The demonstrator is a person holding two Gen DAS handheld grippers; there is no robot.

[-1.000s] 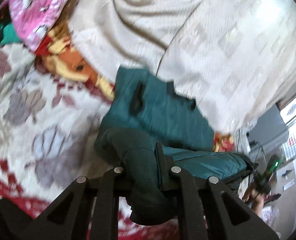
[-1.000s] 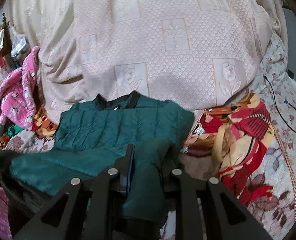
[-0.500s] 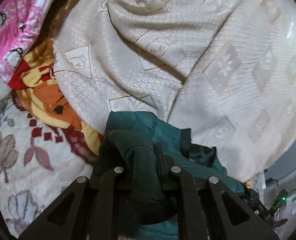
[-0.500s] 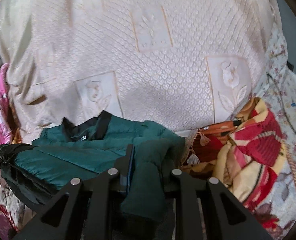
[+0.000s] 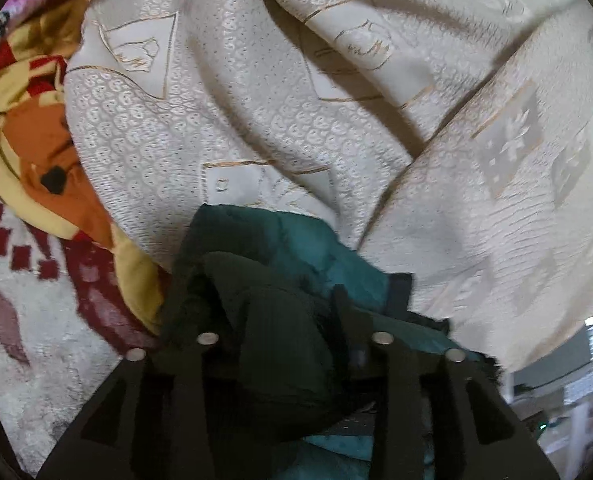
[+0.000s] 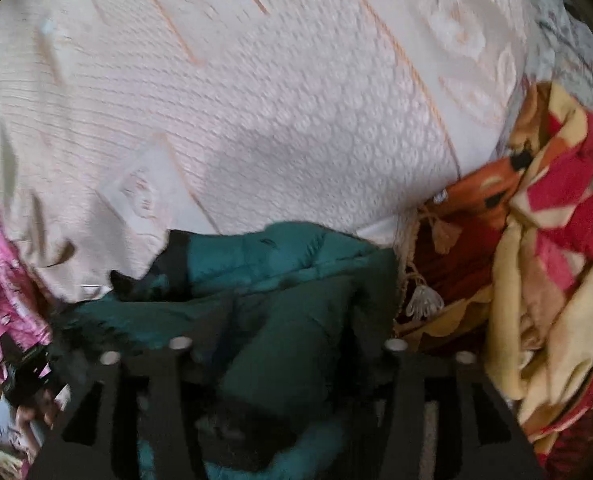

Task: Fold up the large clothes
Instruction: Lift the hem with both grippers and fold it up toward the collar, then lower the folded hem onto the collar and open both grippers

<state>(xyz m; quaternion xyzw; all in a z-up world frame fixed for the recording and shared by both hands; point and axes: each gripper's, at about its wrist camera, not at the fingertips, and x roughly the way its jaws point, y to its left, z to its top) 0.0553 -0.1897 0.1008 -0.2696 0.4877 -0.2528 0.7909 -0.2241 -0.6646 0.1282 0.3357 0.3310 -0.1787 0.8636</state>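
Note:
A dark teal quilted jacket (image 5: 296, 240) with a black collar lies bunched against a cream patterned bedspread (image 5: 336, 100). My left gripper (image 5: 272, 312) is shut on a thick fold of the jacket, which bulges between the fingers. In the right wrist view the same jacket (image 6: 280, 256) is doubled over, its collar to the left. My right gripper (image 6: 288, 328) is shut on another fold of it at the jacket's right end. The fingertips of both grippers are buried in fabric.
A red, orange and yellow blanket (image 6: 544, 248) is heaped to the right of the jacket and also shows at the left in the left wrist view (image 5: 36, 152). A pink garment (image 6: 4, 312) lies at far left. A white floral bed cover (image 5: 16, 320) lies below.
Both grippers have carried the jacket's near edge forward toward the collar and the cream bedspread. The jacket has gone from spread out to doubled over and bunched.

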